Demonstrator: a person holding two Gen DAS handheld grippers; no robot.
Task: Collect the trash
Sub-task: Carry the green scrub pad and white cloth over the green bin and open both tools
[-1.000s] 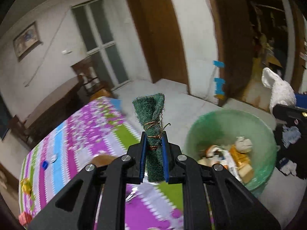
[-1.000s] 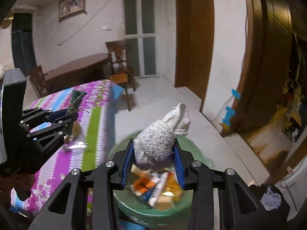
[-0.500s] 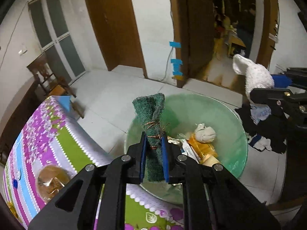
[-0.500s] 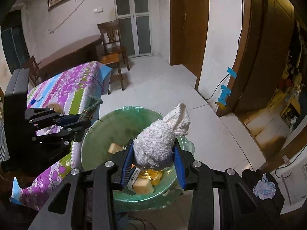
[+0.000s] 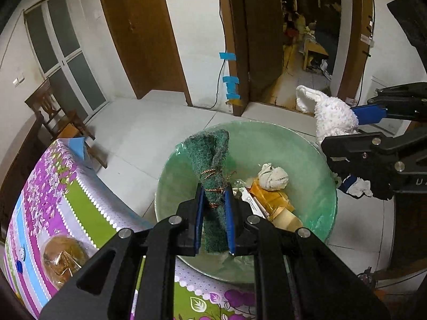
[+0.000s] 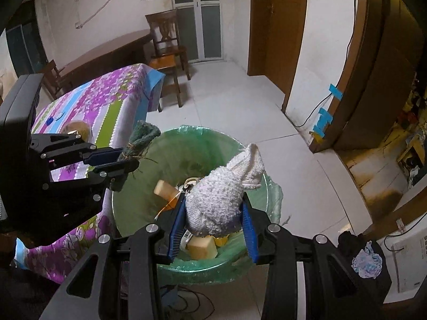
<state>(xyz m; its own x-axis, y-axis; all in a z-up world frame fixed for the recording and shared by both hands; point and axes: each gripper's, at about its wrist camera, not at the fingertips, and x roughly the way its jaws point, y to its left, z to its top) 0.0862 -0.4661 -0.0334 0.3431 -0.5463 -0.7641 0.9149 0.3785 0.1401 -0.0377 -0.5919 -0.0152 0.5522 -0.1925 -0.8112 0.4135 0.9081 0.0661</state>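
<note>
The left gripper (image 5: 214, 220) is clamped on a rolled green scouring pad (image 5: 212, 170) tied round its middle with thin copper-coloured wire; the roll stands upright between the blue pads and hangs over the near-left rim of the green bin (image 5: 307, 160). From the right wrist view the same pad (image 6: 141, 138) sits at the bin's left edge, just beside the table

The right gripper (image 6: 213, 229) is closed on a bunched white knitted cloth (image 6: 221, 202), which it holds above the bin (image 6: 186, 149), toward the near rim. In the left wrist view that cloth (image 5: 331, 114) shows over the far-right rim

The bin is lined with a pale green plastic bag and stands on the tiled floor, touching the corner of a table under a purple, green and blue flowered tablecloth (image 5: 53, 186). Inside the bin lie a crumpled white wad (image 5: 273, 177), some yellow-orange wrappers (image 5: 269, 200) and tan blocks (image 6: 202, 246)

On the tablecloth near its left edge lies a brown bun in clear wrap (image 5: 62, 257). A wooden chair (image 6: 166, 50) stands past the table's far corner
</note>
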